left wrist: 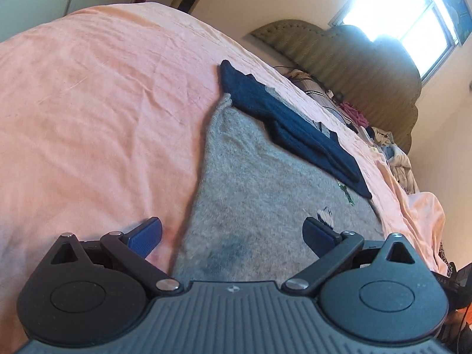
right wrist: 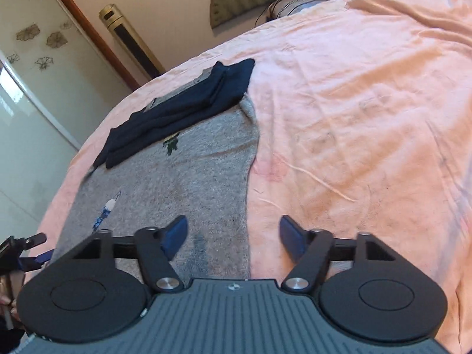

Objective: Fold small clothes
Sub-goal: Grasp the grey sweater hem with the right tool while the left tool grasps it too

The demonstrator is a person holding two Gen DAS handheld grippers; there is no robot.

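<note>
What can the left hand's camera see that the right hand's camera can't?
Only the left wrist view shows the bright window and the open left gripper. Only the right wrist view shows the gold tower fan, the flower-patterned door and the open right gripper. Both show the grey sweater, its folded navy sleeves and the pink bedsheet.

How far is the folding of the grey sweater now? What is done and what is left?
Done: the dark blue sleeves are already folded across the far part of the grey sweater, which lies flat on the pink sheet. In hand: nothing; the left tool and the right tool are both open over its near edges. Left: the grey body still looks unfolded, so folding it up probably comes next.
</note>
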